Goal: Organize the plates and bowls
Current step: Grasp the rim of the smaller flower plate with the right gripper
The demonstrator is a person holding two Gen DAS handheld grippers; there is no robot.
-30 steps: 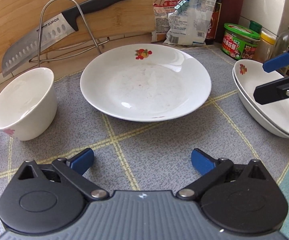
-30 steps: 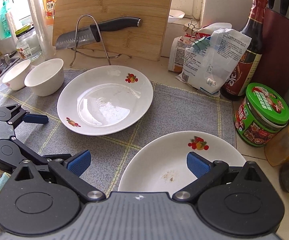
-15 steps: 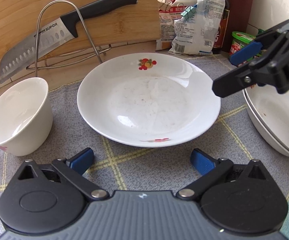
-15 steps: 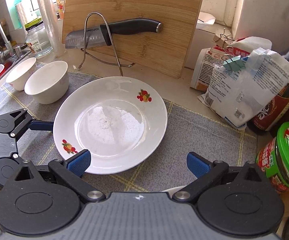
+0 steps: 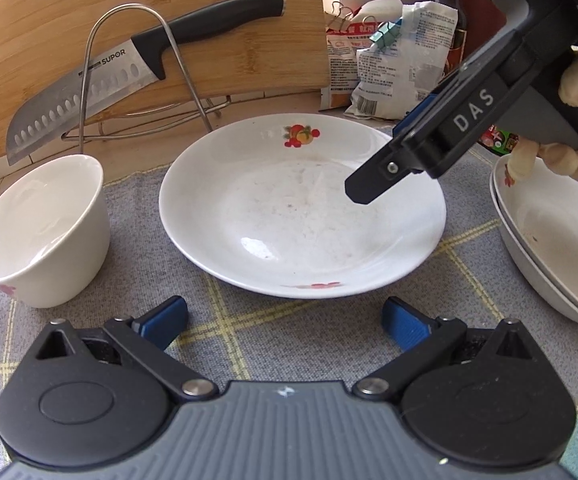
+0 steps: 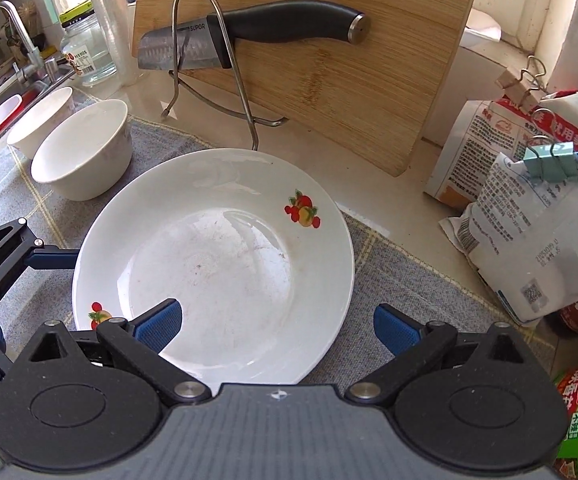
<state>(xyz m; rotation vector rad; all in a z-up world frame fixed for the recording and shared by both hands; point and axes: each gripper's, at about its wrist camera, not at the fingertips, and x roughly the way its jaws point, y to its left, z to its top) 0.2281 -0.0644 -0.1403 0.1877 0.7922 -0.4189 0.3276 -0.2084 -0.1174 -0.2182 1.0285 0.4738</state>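
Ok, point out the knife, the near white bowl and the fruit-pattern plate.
knife (image 6: 289,22): right wrist view, black handle.
white bowl (image 5: 37,216): left wrist view, inner wall.
plate (image 5: 289,216): left wrist view, bare centre.

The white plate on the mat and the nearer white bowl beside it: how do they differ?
The plate is wide and shallow; the bowl is narrower with tall, steep walls. The plate has red fruit motifs on its inner rim and faint smears in its well; the bowl's inside looks plain and clean. The right gripper hovers open over the plate's edge; nothing is over the bowl. Both are white, upright and empty on the grey mat.
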